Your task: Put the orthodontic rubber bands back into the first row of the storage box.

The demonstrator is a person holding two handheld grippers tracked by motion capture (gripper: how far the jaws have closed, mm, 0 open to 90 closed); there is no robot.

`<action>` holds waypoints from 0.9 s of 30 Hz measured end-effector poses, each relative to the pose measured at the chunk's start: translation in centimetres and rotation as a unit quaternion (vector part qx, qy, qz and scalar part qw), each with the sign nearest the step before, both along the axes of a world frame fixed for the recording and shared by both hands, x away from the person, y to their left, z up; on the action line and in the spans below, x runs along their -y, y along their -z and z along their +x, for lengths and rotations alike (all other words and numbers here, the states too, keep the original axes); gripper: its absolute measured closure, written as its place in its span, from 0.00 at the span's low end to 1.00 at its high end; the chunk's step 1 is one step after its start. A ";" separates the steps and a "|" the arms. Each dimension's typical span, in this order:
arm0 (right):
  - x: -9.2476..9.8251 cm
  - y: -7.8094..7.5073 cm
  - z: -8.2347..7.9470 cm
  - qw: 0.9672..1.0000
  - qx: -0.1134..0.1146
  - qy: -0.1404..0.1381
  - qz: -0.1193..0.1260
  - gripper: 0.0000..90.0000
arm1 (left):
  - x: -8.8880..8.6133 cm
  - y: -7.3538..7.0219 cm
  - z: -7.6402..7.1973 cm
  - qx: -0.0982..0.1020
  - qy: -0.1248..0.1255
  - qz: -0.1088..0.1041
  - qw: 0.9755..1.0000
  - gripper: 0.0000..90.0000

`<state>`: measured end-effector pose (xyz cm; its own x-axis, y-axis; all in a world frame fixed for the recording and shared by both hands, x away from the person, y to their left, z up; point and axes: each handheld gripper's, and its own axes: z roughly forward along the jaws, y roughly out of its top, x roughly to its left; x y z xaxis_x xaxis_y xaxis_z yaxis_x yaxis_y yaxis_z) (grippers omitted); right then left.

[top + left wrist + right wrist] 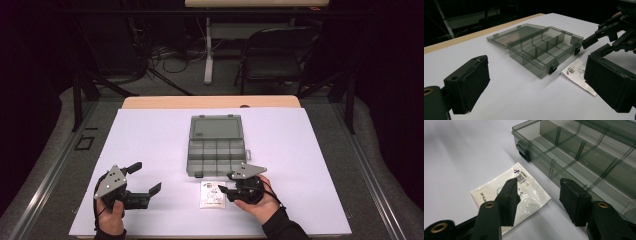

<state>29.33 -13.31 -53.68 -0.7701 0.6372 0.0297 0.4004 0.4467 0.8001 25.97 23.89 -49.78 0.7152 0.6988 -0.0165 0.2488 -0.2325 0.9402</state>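
Observation:
A smoky grey clear organizer box (215, 150) lies open mid-table, its lid (216, 127) folded flat behind it and its compartments looking empty. A small white plastic packet (212, 194) with printing lies just in front of the box. My right gripper (225, 183) is open right of the packet and points left at it. In the right gripper view (539, 182) one jaw hangs over the packet (534, 195) and the other sits beside the box's front wall (554, 162). My left gripper (145, 178) stands wide open at the front left, holding nothing, with the box (541, 47) and packet (576, 72) beyond it.
A white sheet (150, 135) covers the table, with a wooden edge (210, 102) at the far side. Behind the table are a dark folding chair (275, 55) and cables on the floor. The right gripper (609, 37) appears at the upper right of the left gripper view.

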 end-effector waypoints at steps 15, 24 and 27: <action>-0.9 1.3 0.9 1.000 -0.018 -0.005 -0.010 0.56 | 0.1 0.1 0.1 -0.003 0.002 0.001 1.000 0.07; -1.2 1.8 1.3 1.000 -0.021 -0.010 -0.021 0.55 | 0.1 0.1 0.1 -0.005 0.004 0.003 1.000 0.07; -1.3 1.9 1.3 0.999 -0.023 -0.012 -0.026 0.55 | 0.1 0.1 0.1 -0.005 0.004 0.003 1.000 0.07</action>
<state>30.66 -12.04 -55.61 -0.7839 0.6200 0.0328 0.4248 0.4971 0.7566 26.08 23.78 -49.90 0.7207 0.6929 -0.0194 0.2563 -0.2404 0.9362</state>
